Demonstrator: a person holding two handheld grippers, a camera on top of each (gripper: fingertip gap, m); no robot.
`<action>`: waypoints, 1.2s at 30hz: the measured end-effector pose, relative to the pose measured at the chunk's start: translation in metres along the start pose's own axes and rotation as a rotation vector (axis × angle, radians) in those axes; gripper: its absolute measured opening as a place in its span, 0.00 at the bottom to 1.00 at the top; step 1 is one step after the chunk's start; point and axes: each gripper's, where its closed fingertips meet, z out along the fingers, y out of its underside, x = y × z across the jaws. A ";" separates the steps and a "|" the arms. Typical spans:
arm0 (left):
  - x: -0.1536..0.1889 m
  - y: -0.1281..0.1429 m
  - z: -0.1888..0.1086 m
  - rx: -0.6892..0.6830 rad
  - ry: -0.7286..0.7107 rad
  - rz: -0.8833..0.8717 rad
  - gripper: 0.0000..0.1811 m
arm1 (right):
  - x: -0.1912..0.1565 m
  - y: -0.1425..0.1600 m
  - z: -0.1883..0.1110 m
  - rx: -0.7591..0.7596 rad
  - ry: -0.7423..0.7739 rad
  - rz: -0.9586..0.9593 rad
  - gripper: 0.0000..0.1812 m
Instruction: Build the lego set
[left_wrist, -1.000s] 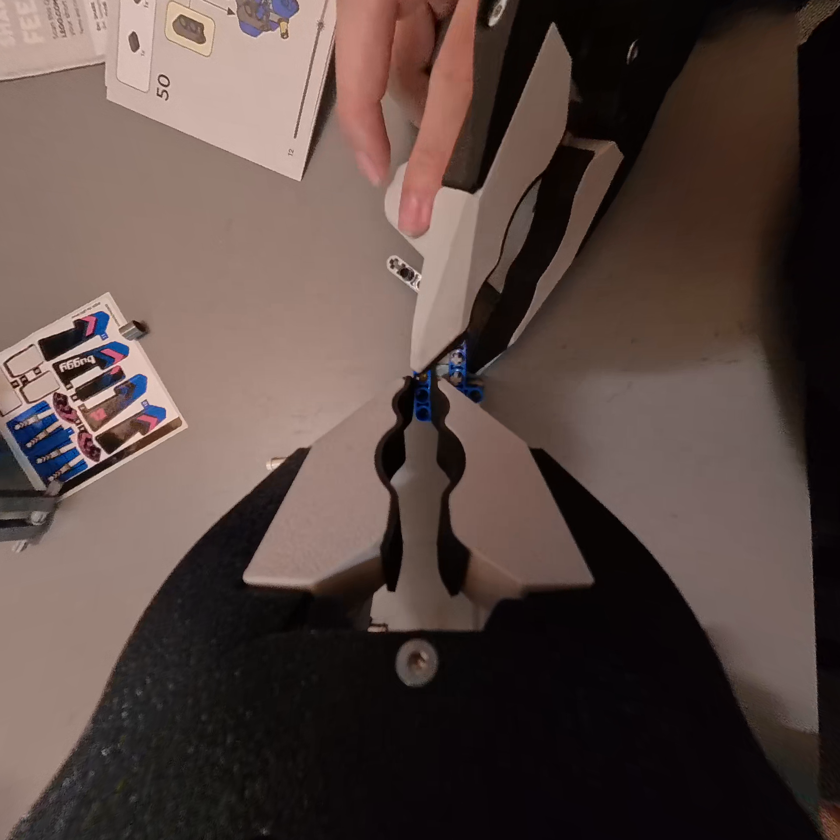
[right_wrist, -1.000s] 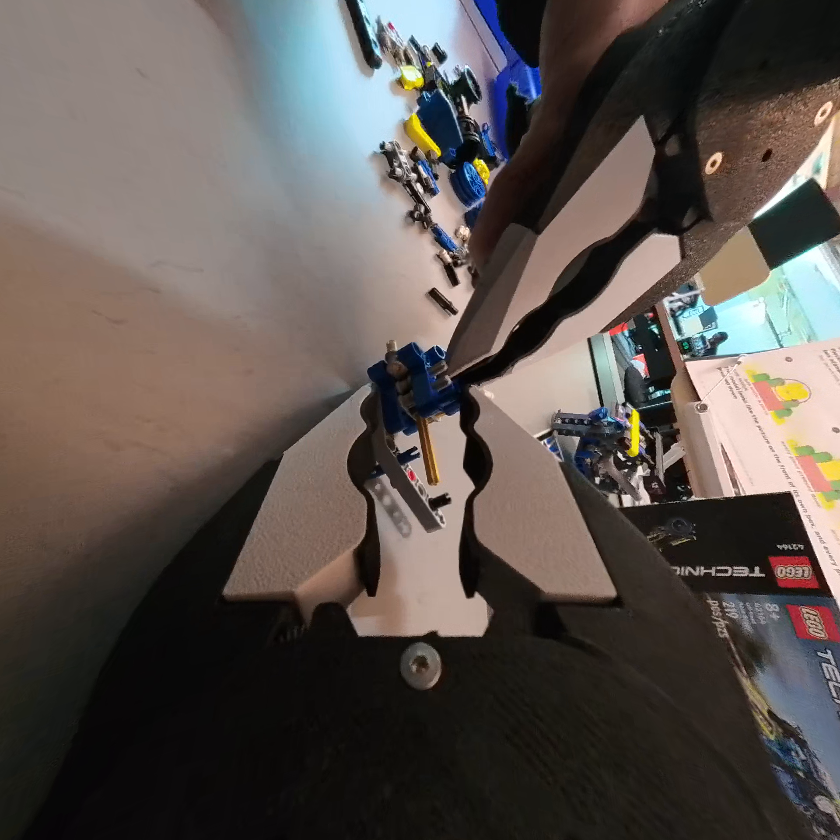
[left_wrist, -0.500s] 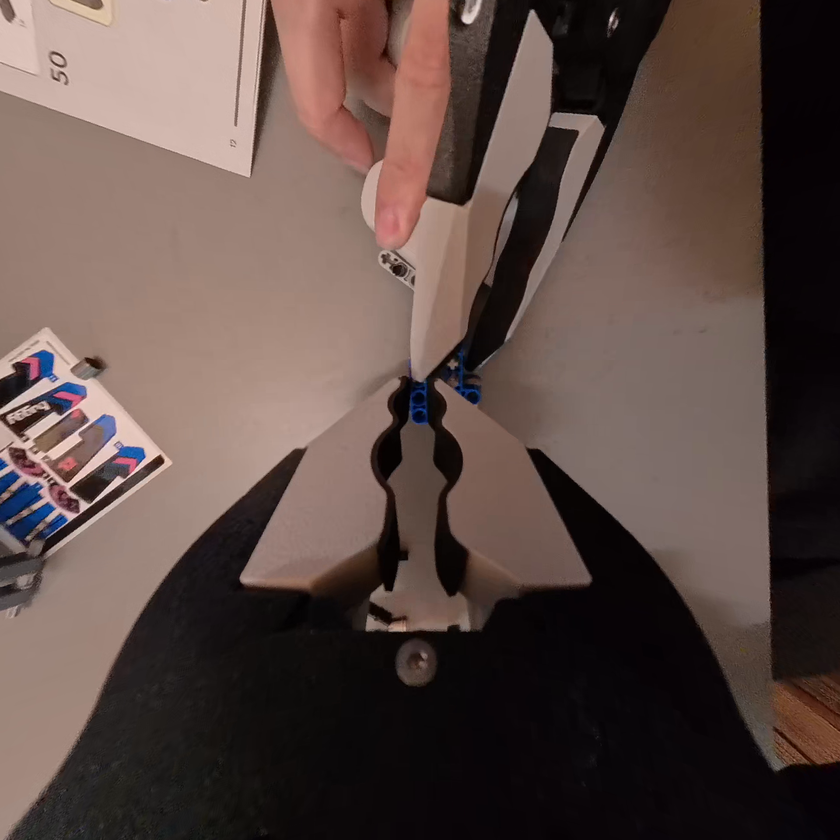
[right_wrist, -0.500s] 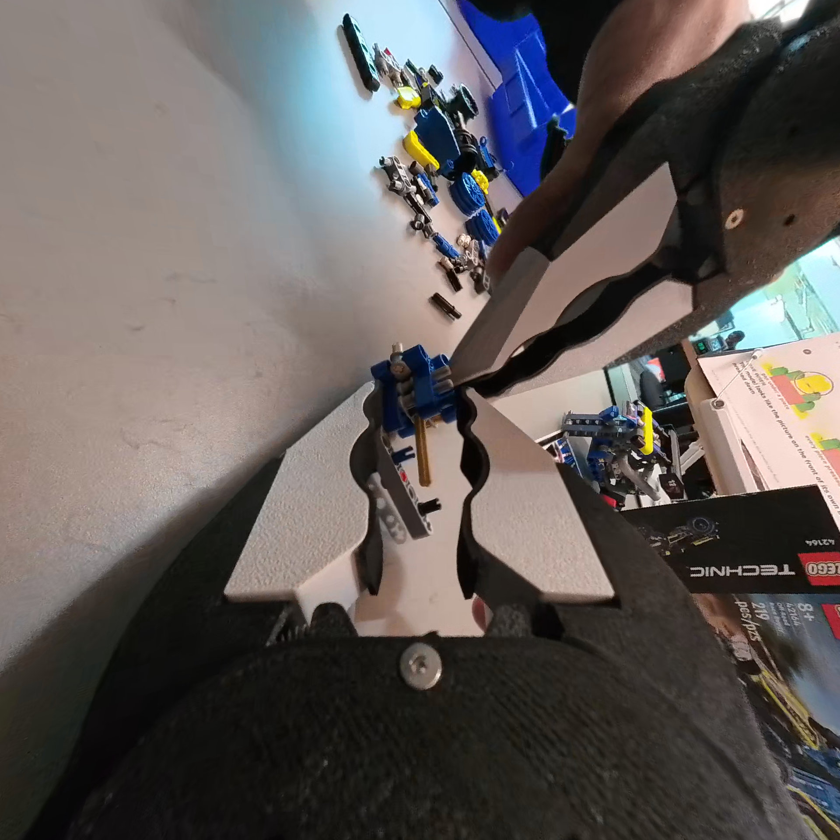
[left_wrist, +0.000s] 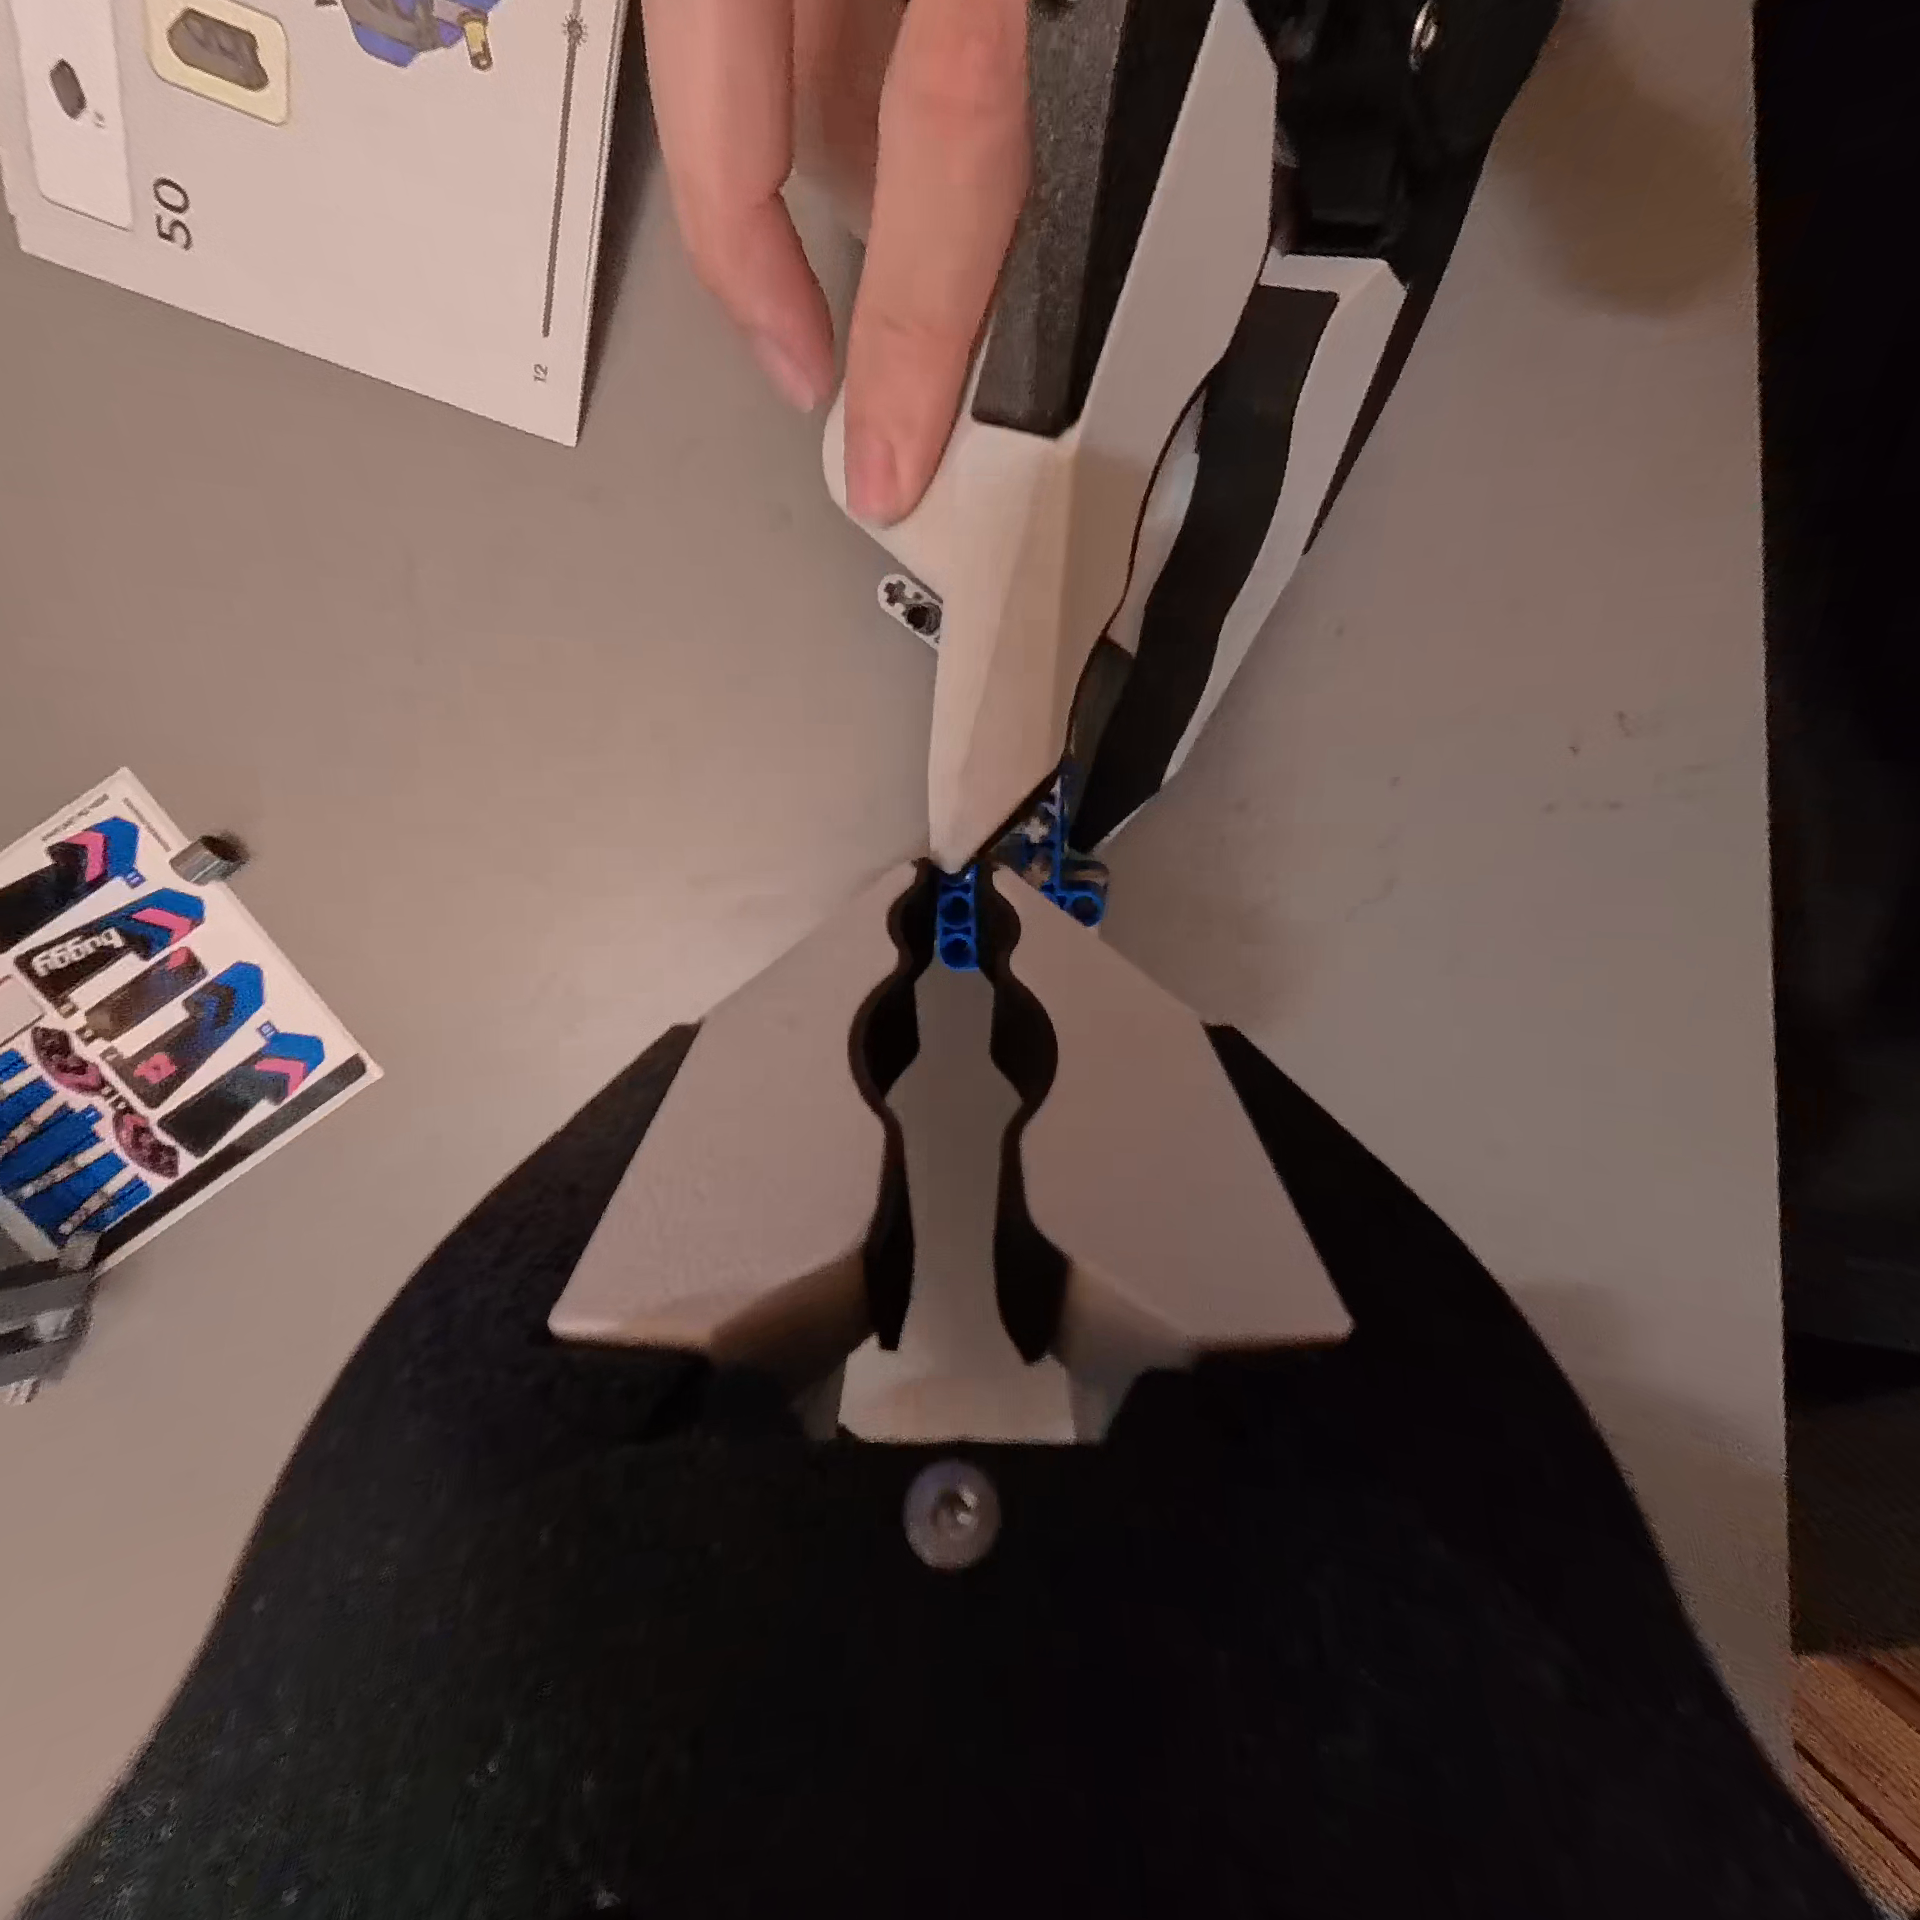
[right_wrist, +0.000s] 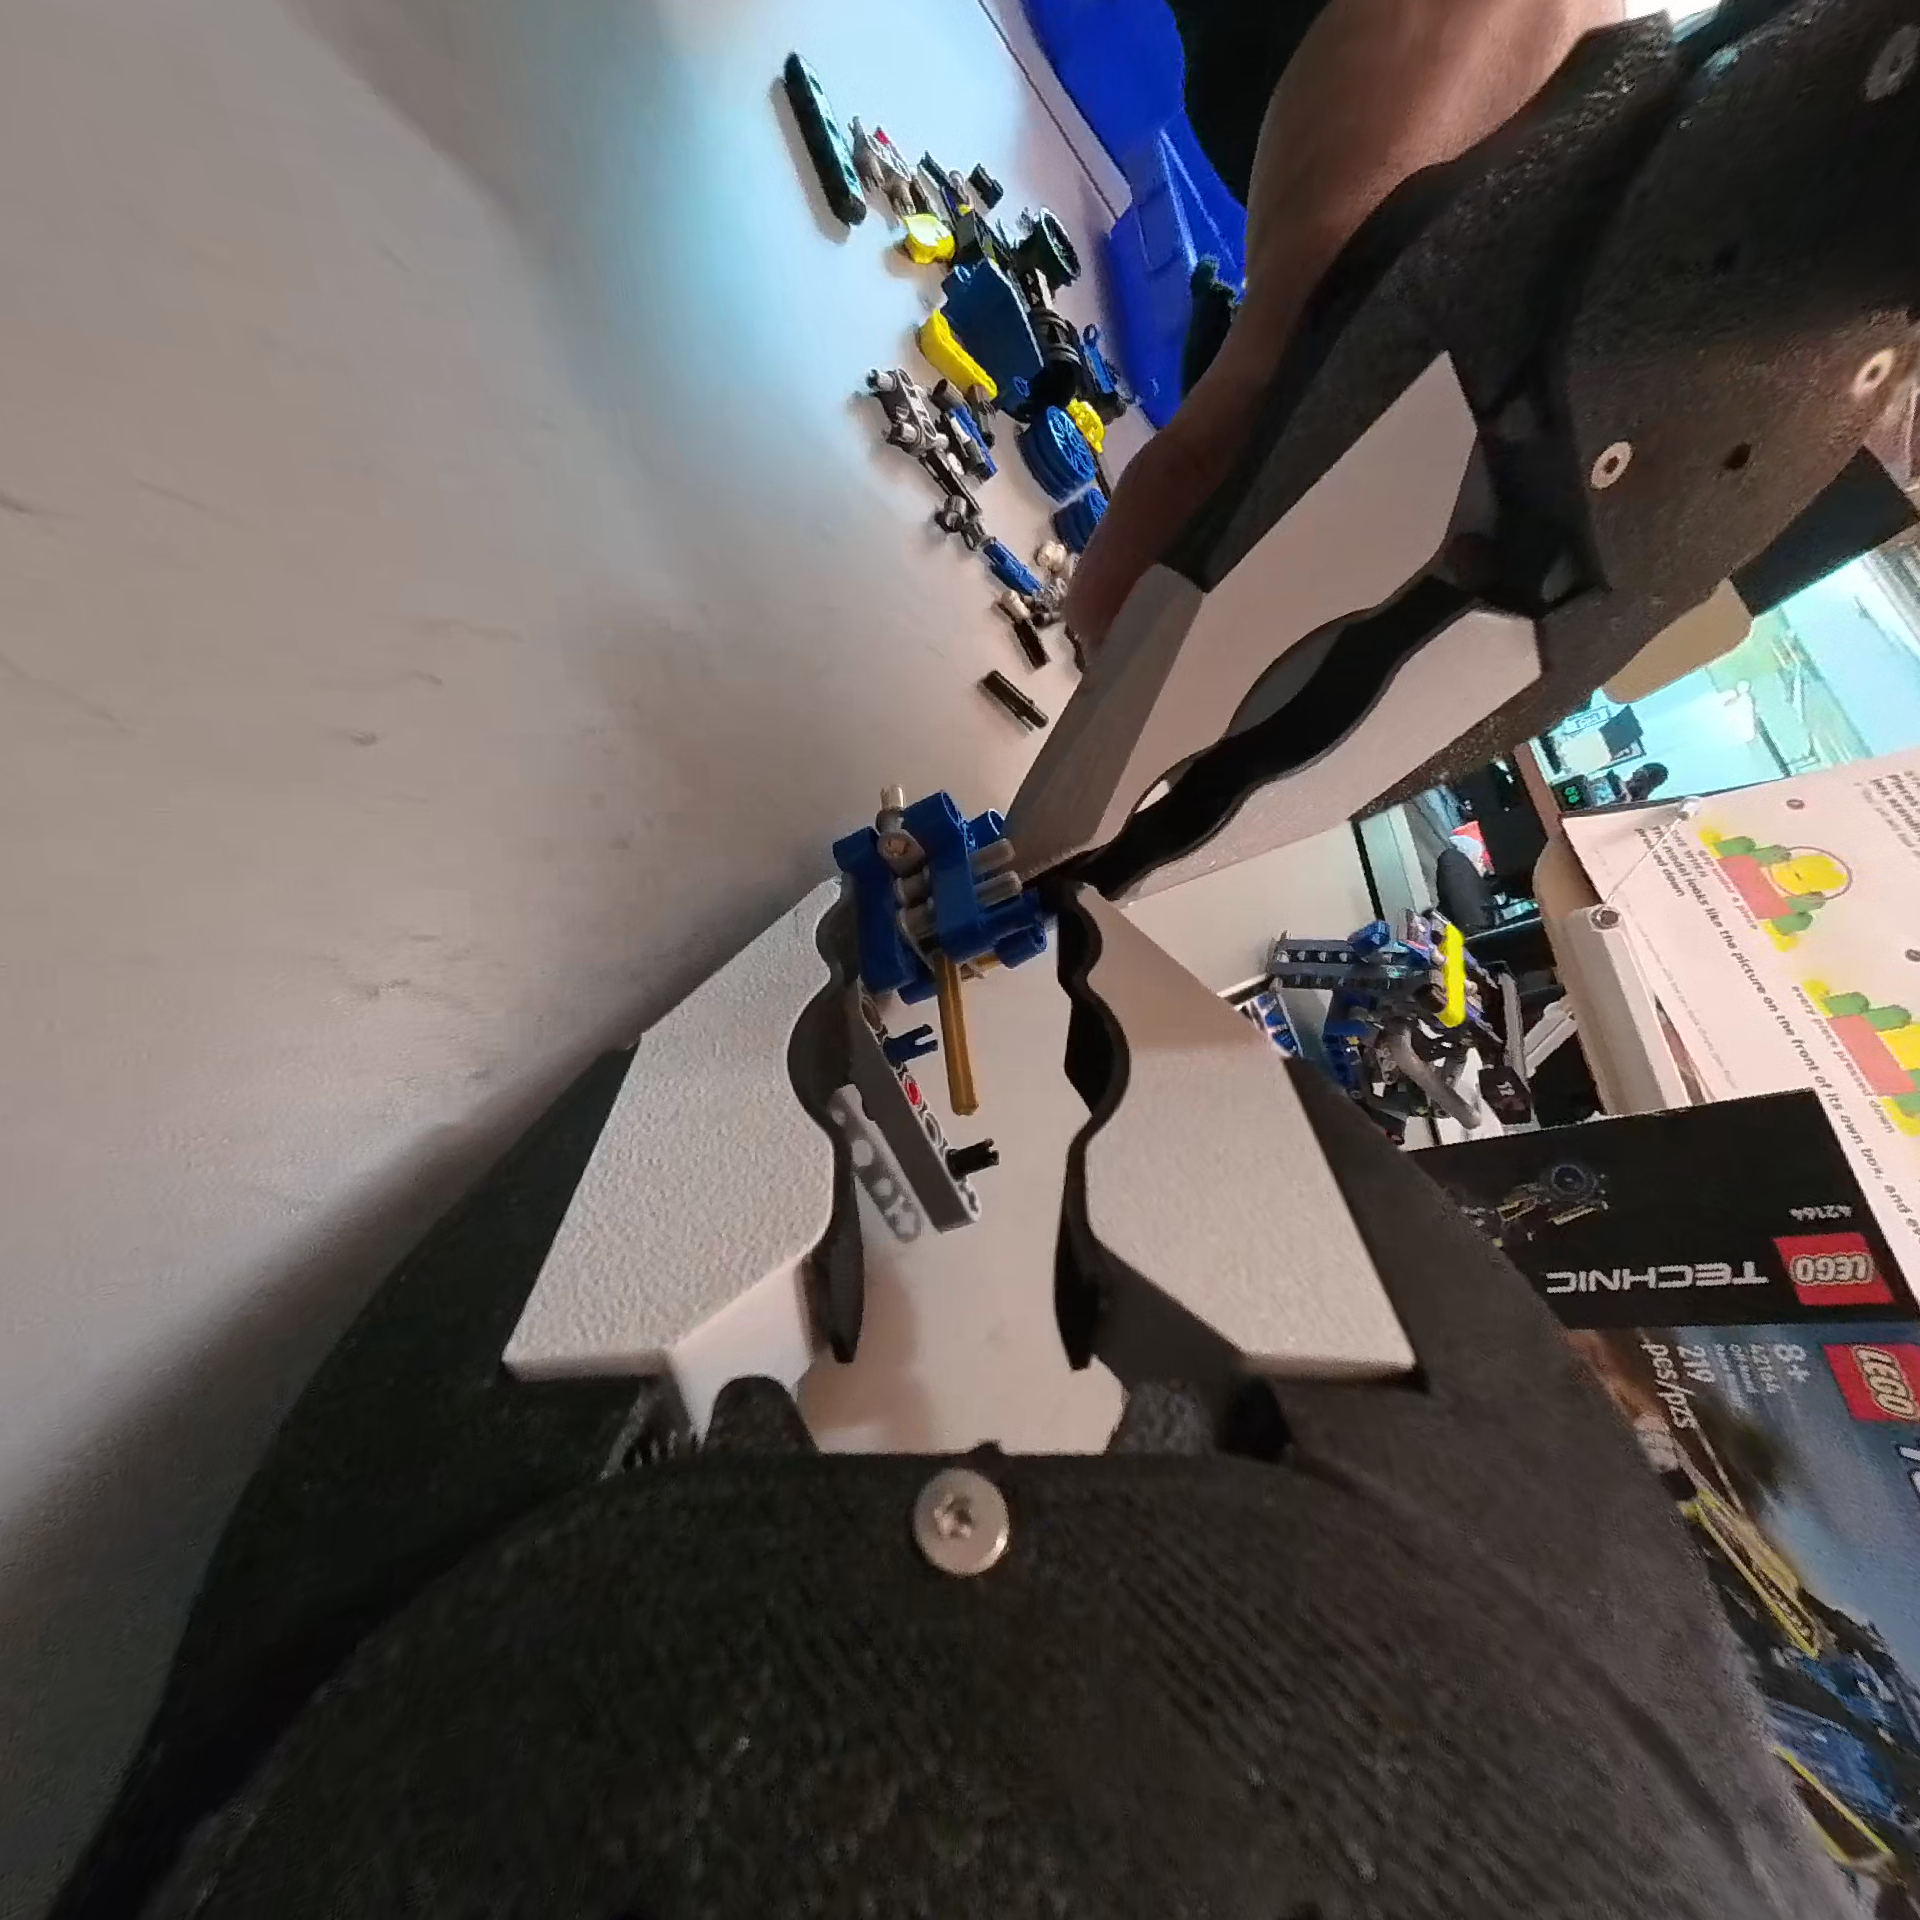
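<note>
Left gripper (left_wrist: 958, 894) stays pinched on a small blue connector (left_wrist: 957, 928) while the right gripper (right_wrist: 961, 914), closed on the blue-and-grey sub-assembly (right_wrist: 935, 904), has barely shifted since a second ago, so the mating push looks unfinished above the table (left_wrist: 520, 675).

Dim warm light, wide-angle distortion, blurred edges

Left gripper (left_wrist: 956, 920) pinching small blue piece (left_wrist: 957, 921); right gripper (left_wrist: 1023, 831) tip-to-tip above; sticker sheet (left_wrist: 145, 1029) left
</note>
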 end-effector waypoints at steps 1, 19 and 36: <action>0.001 0.000 0.000 0.000 -0.011 0.001 0.02 | 0.002 0.001 -0.002 -0.005 0.014 0.004 0.22; 0.006 -0.002 0.001 -0.033 -0.071 0.063 0.02 | 0.001 0.003 -0.014 0.008 0.016 -0.038 0.28; 0.010 -0.004 0.001 0.085 -0.268 0.142 0.02 | 0.021 0.010 -0.016 -0.074 -0.212 1.441 0.14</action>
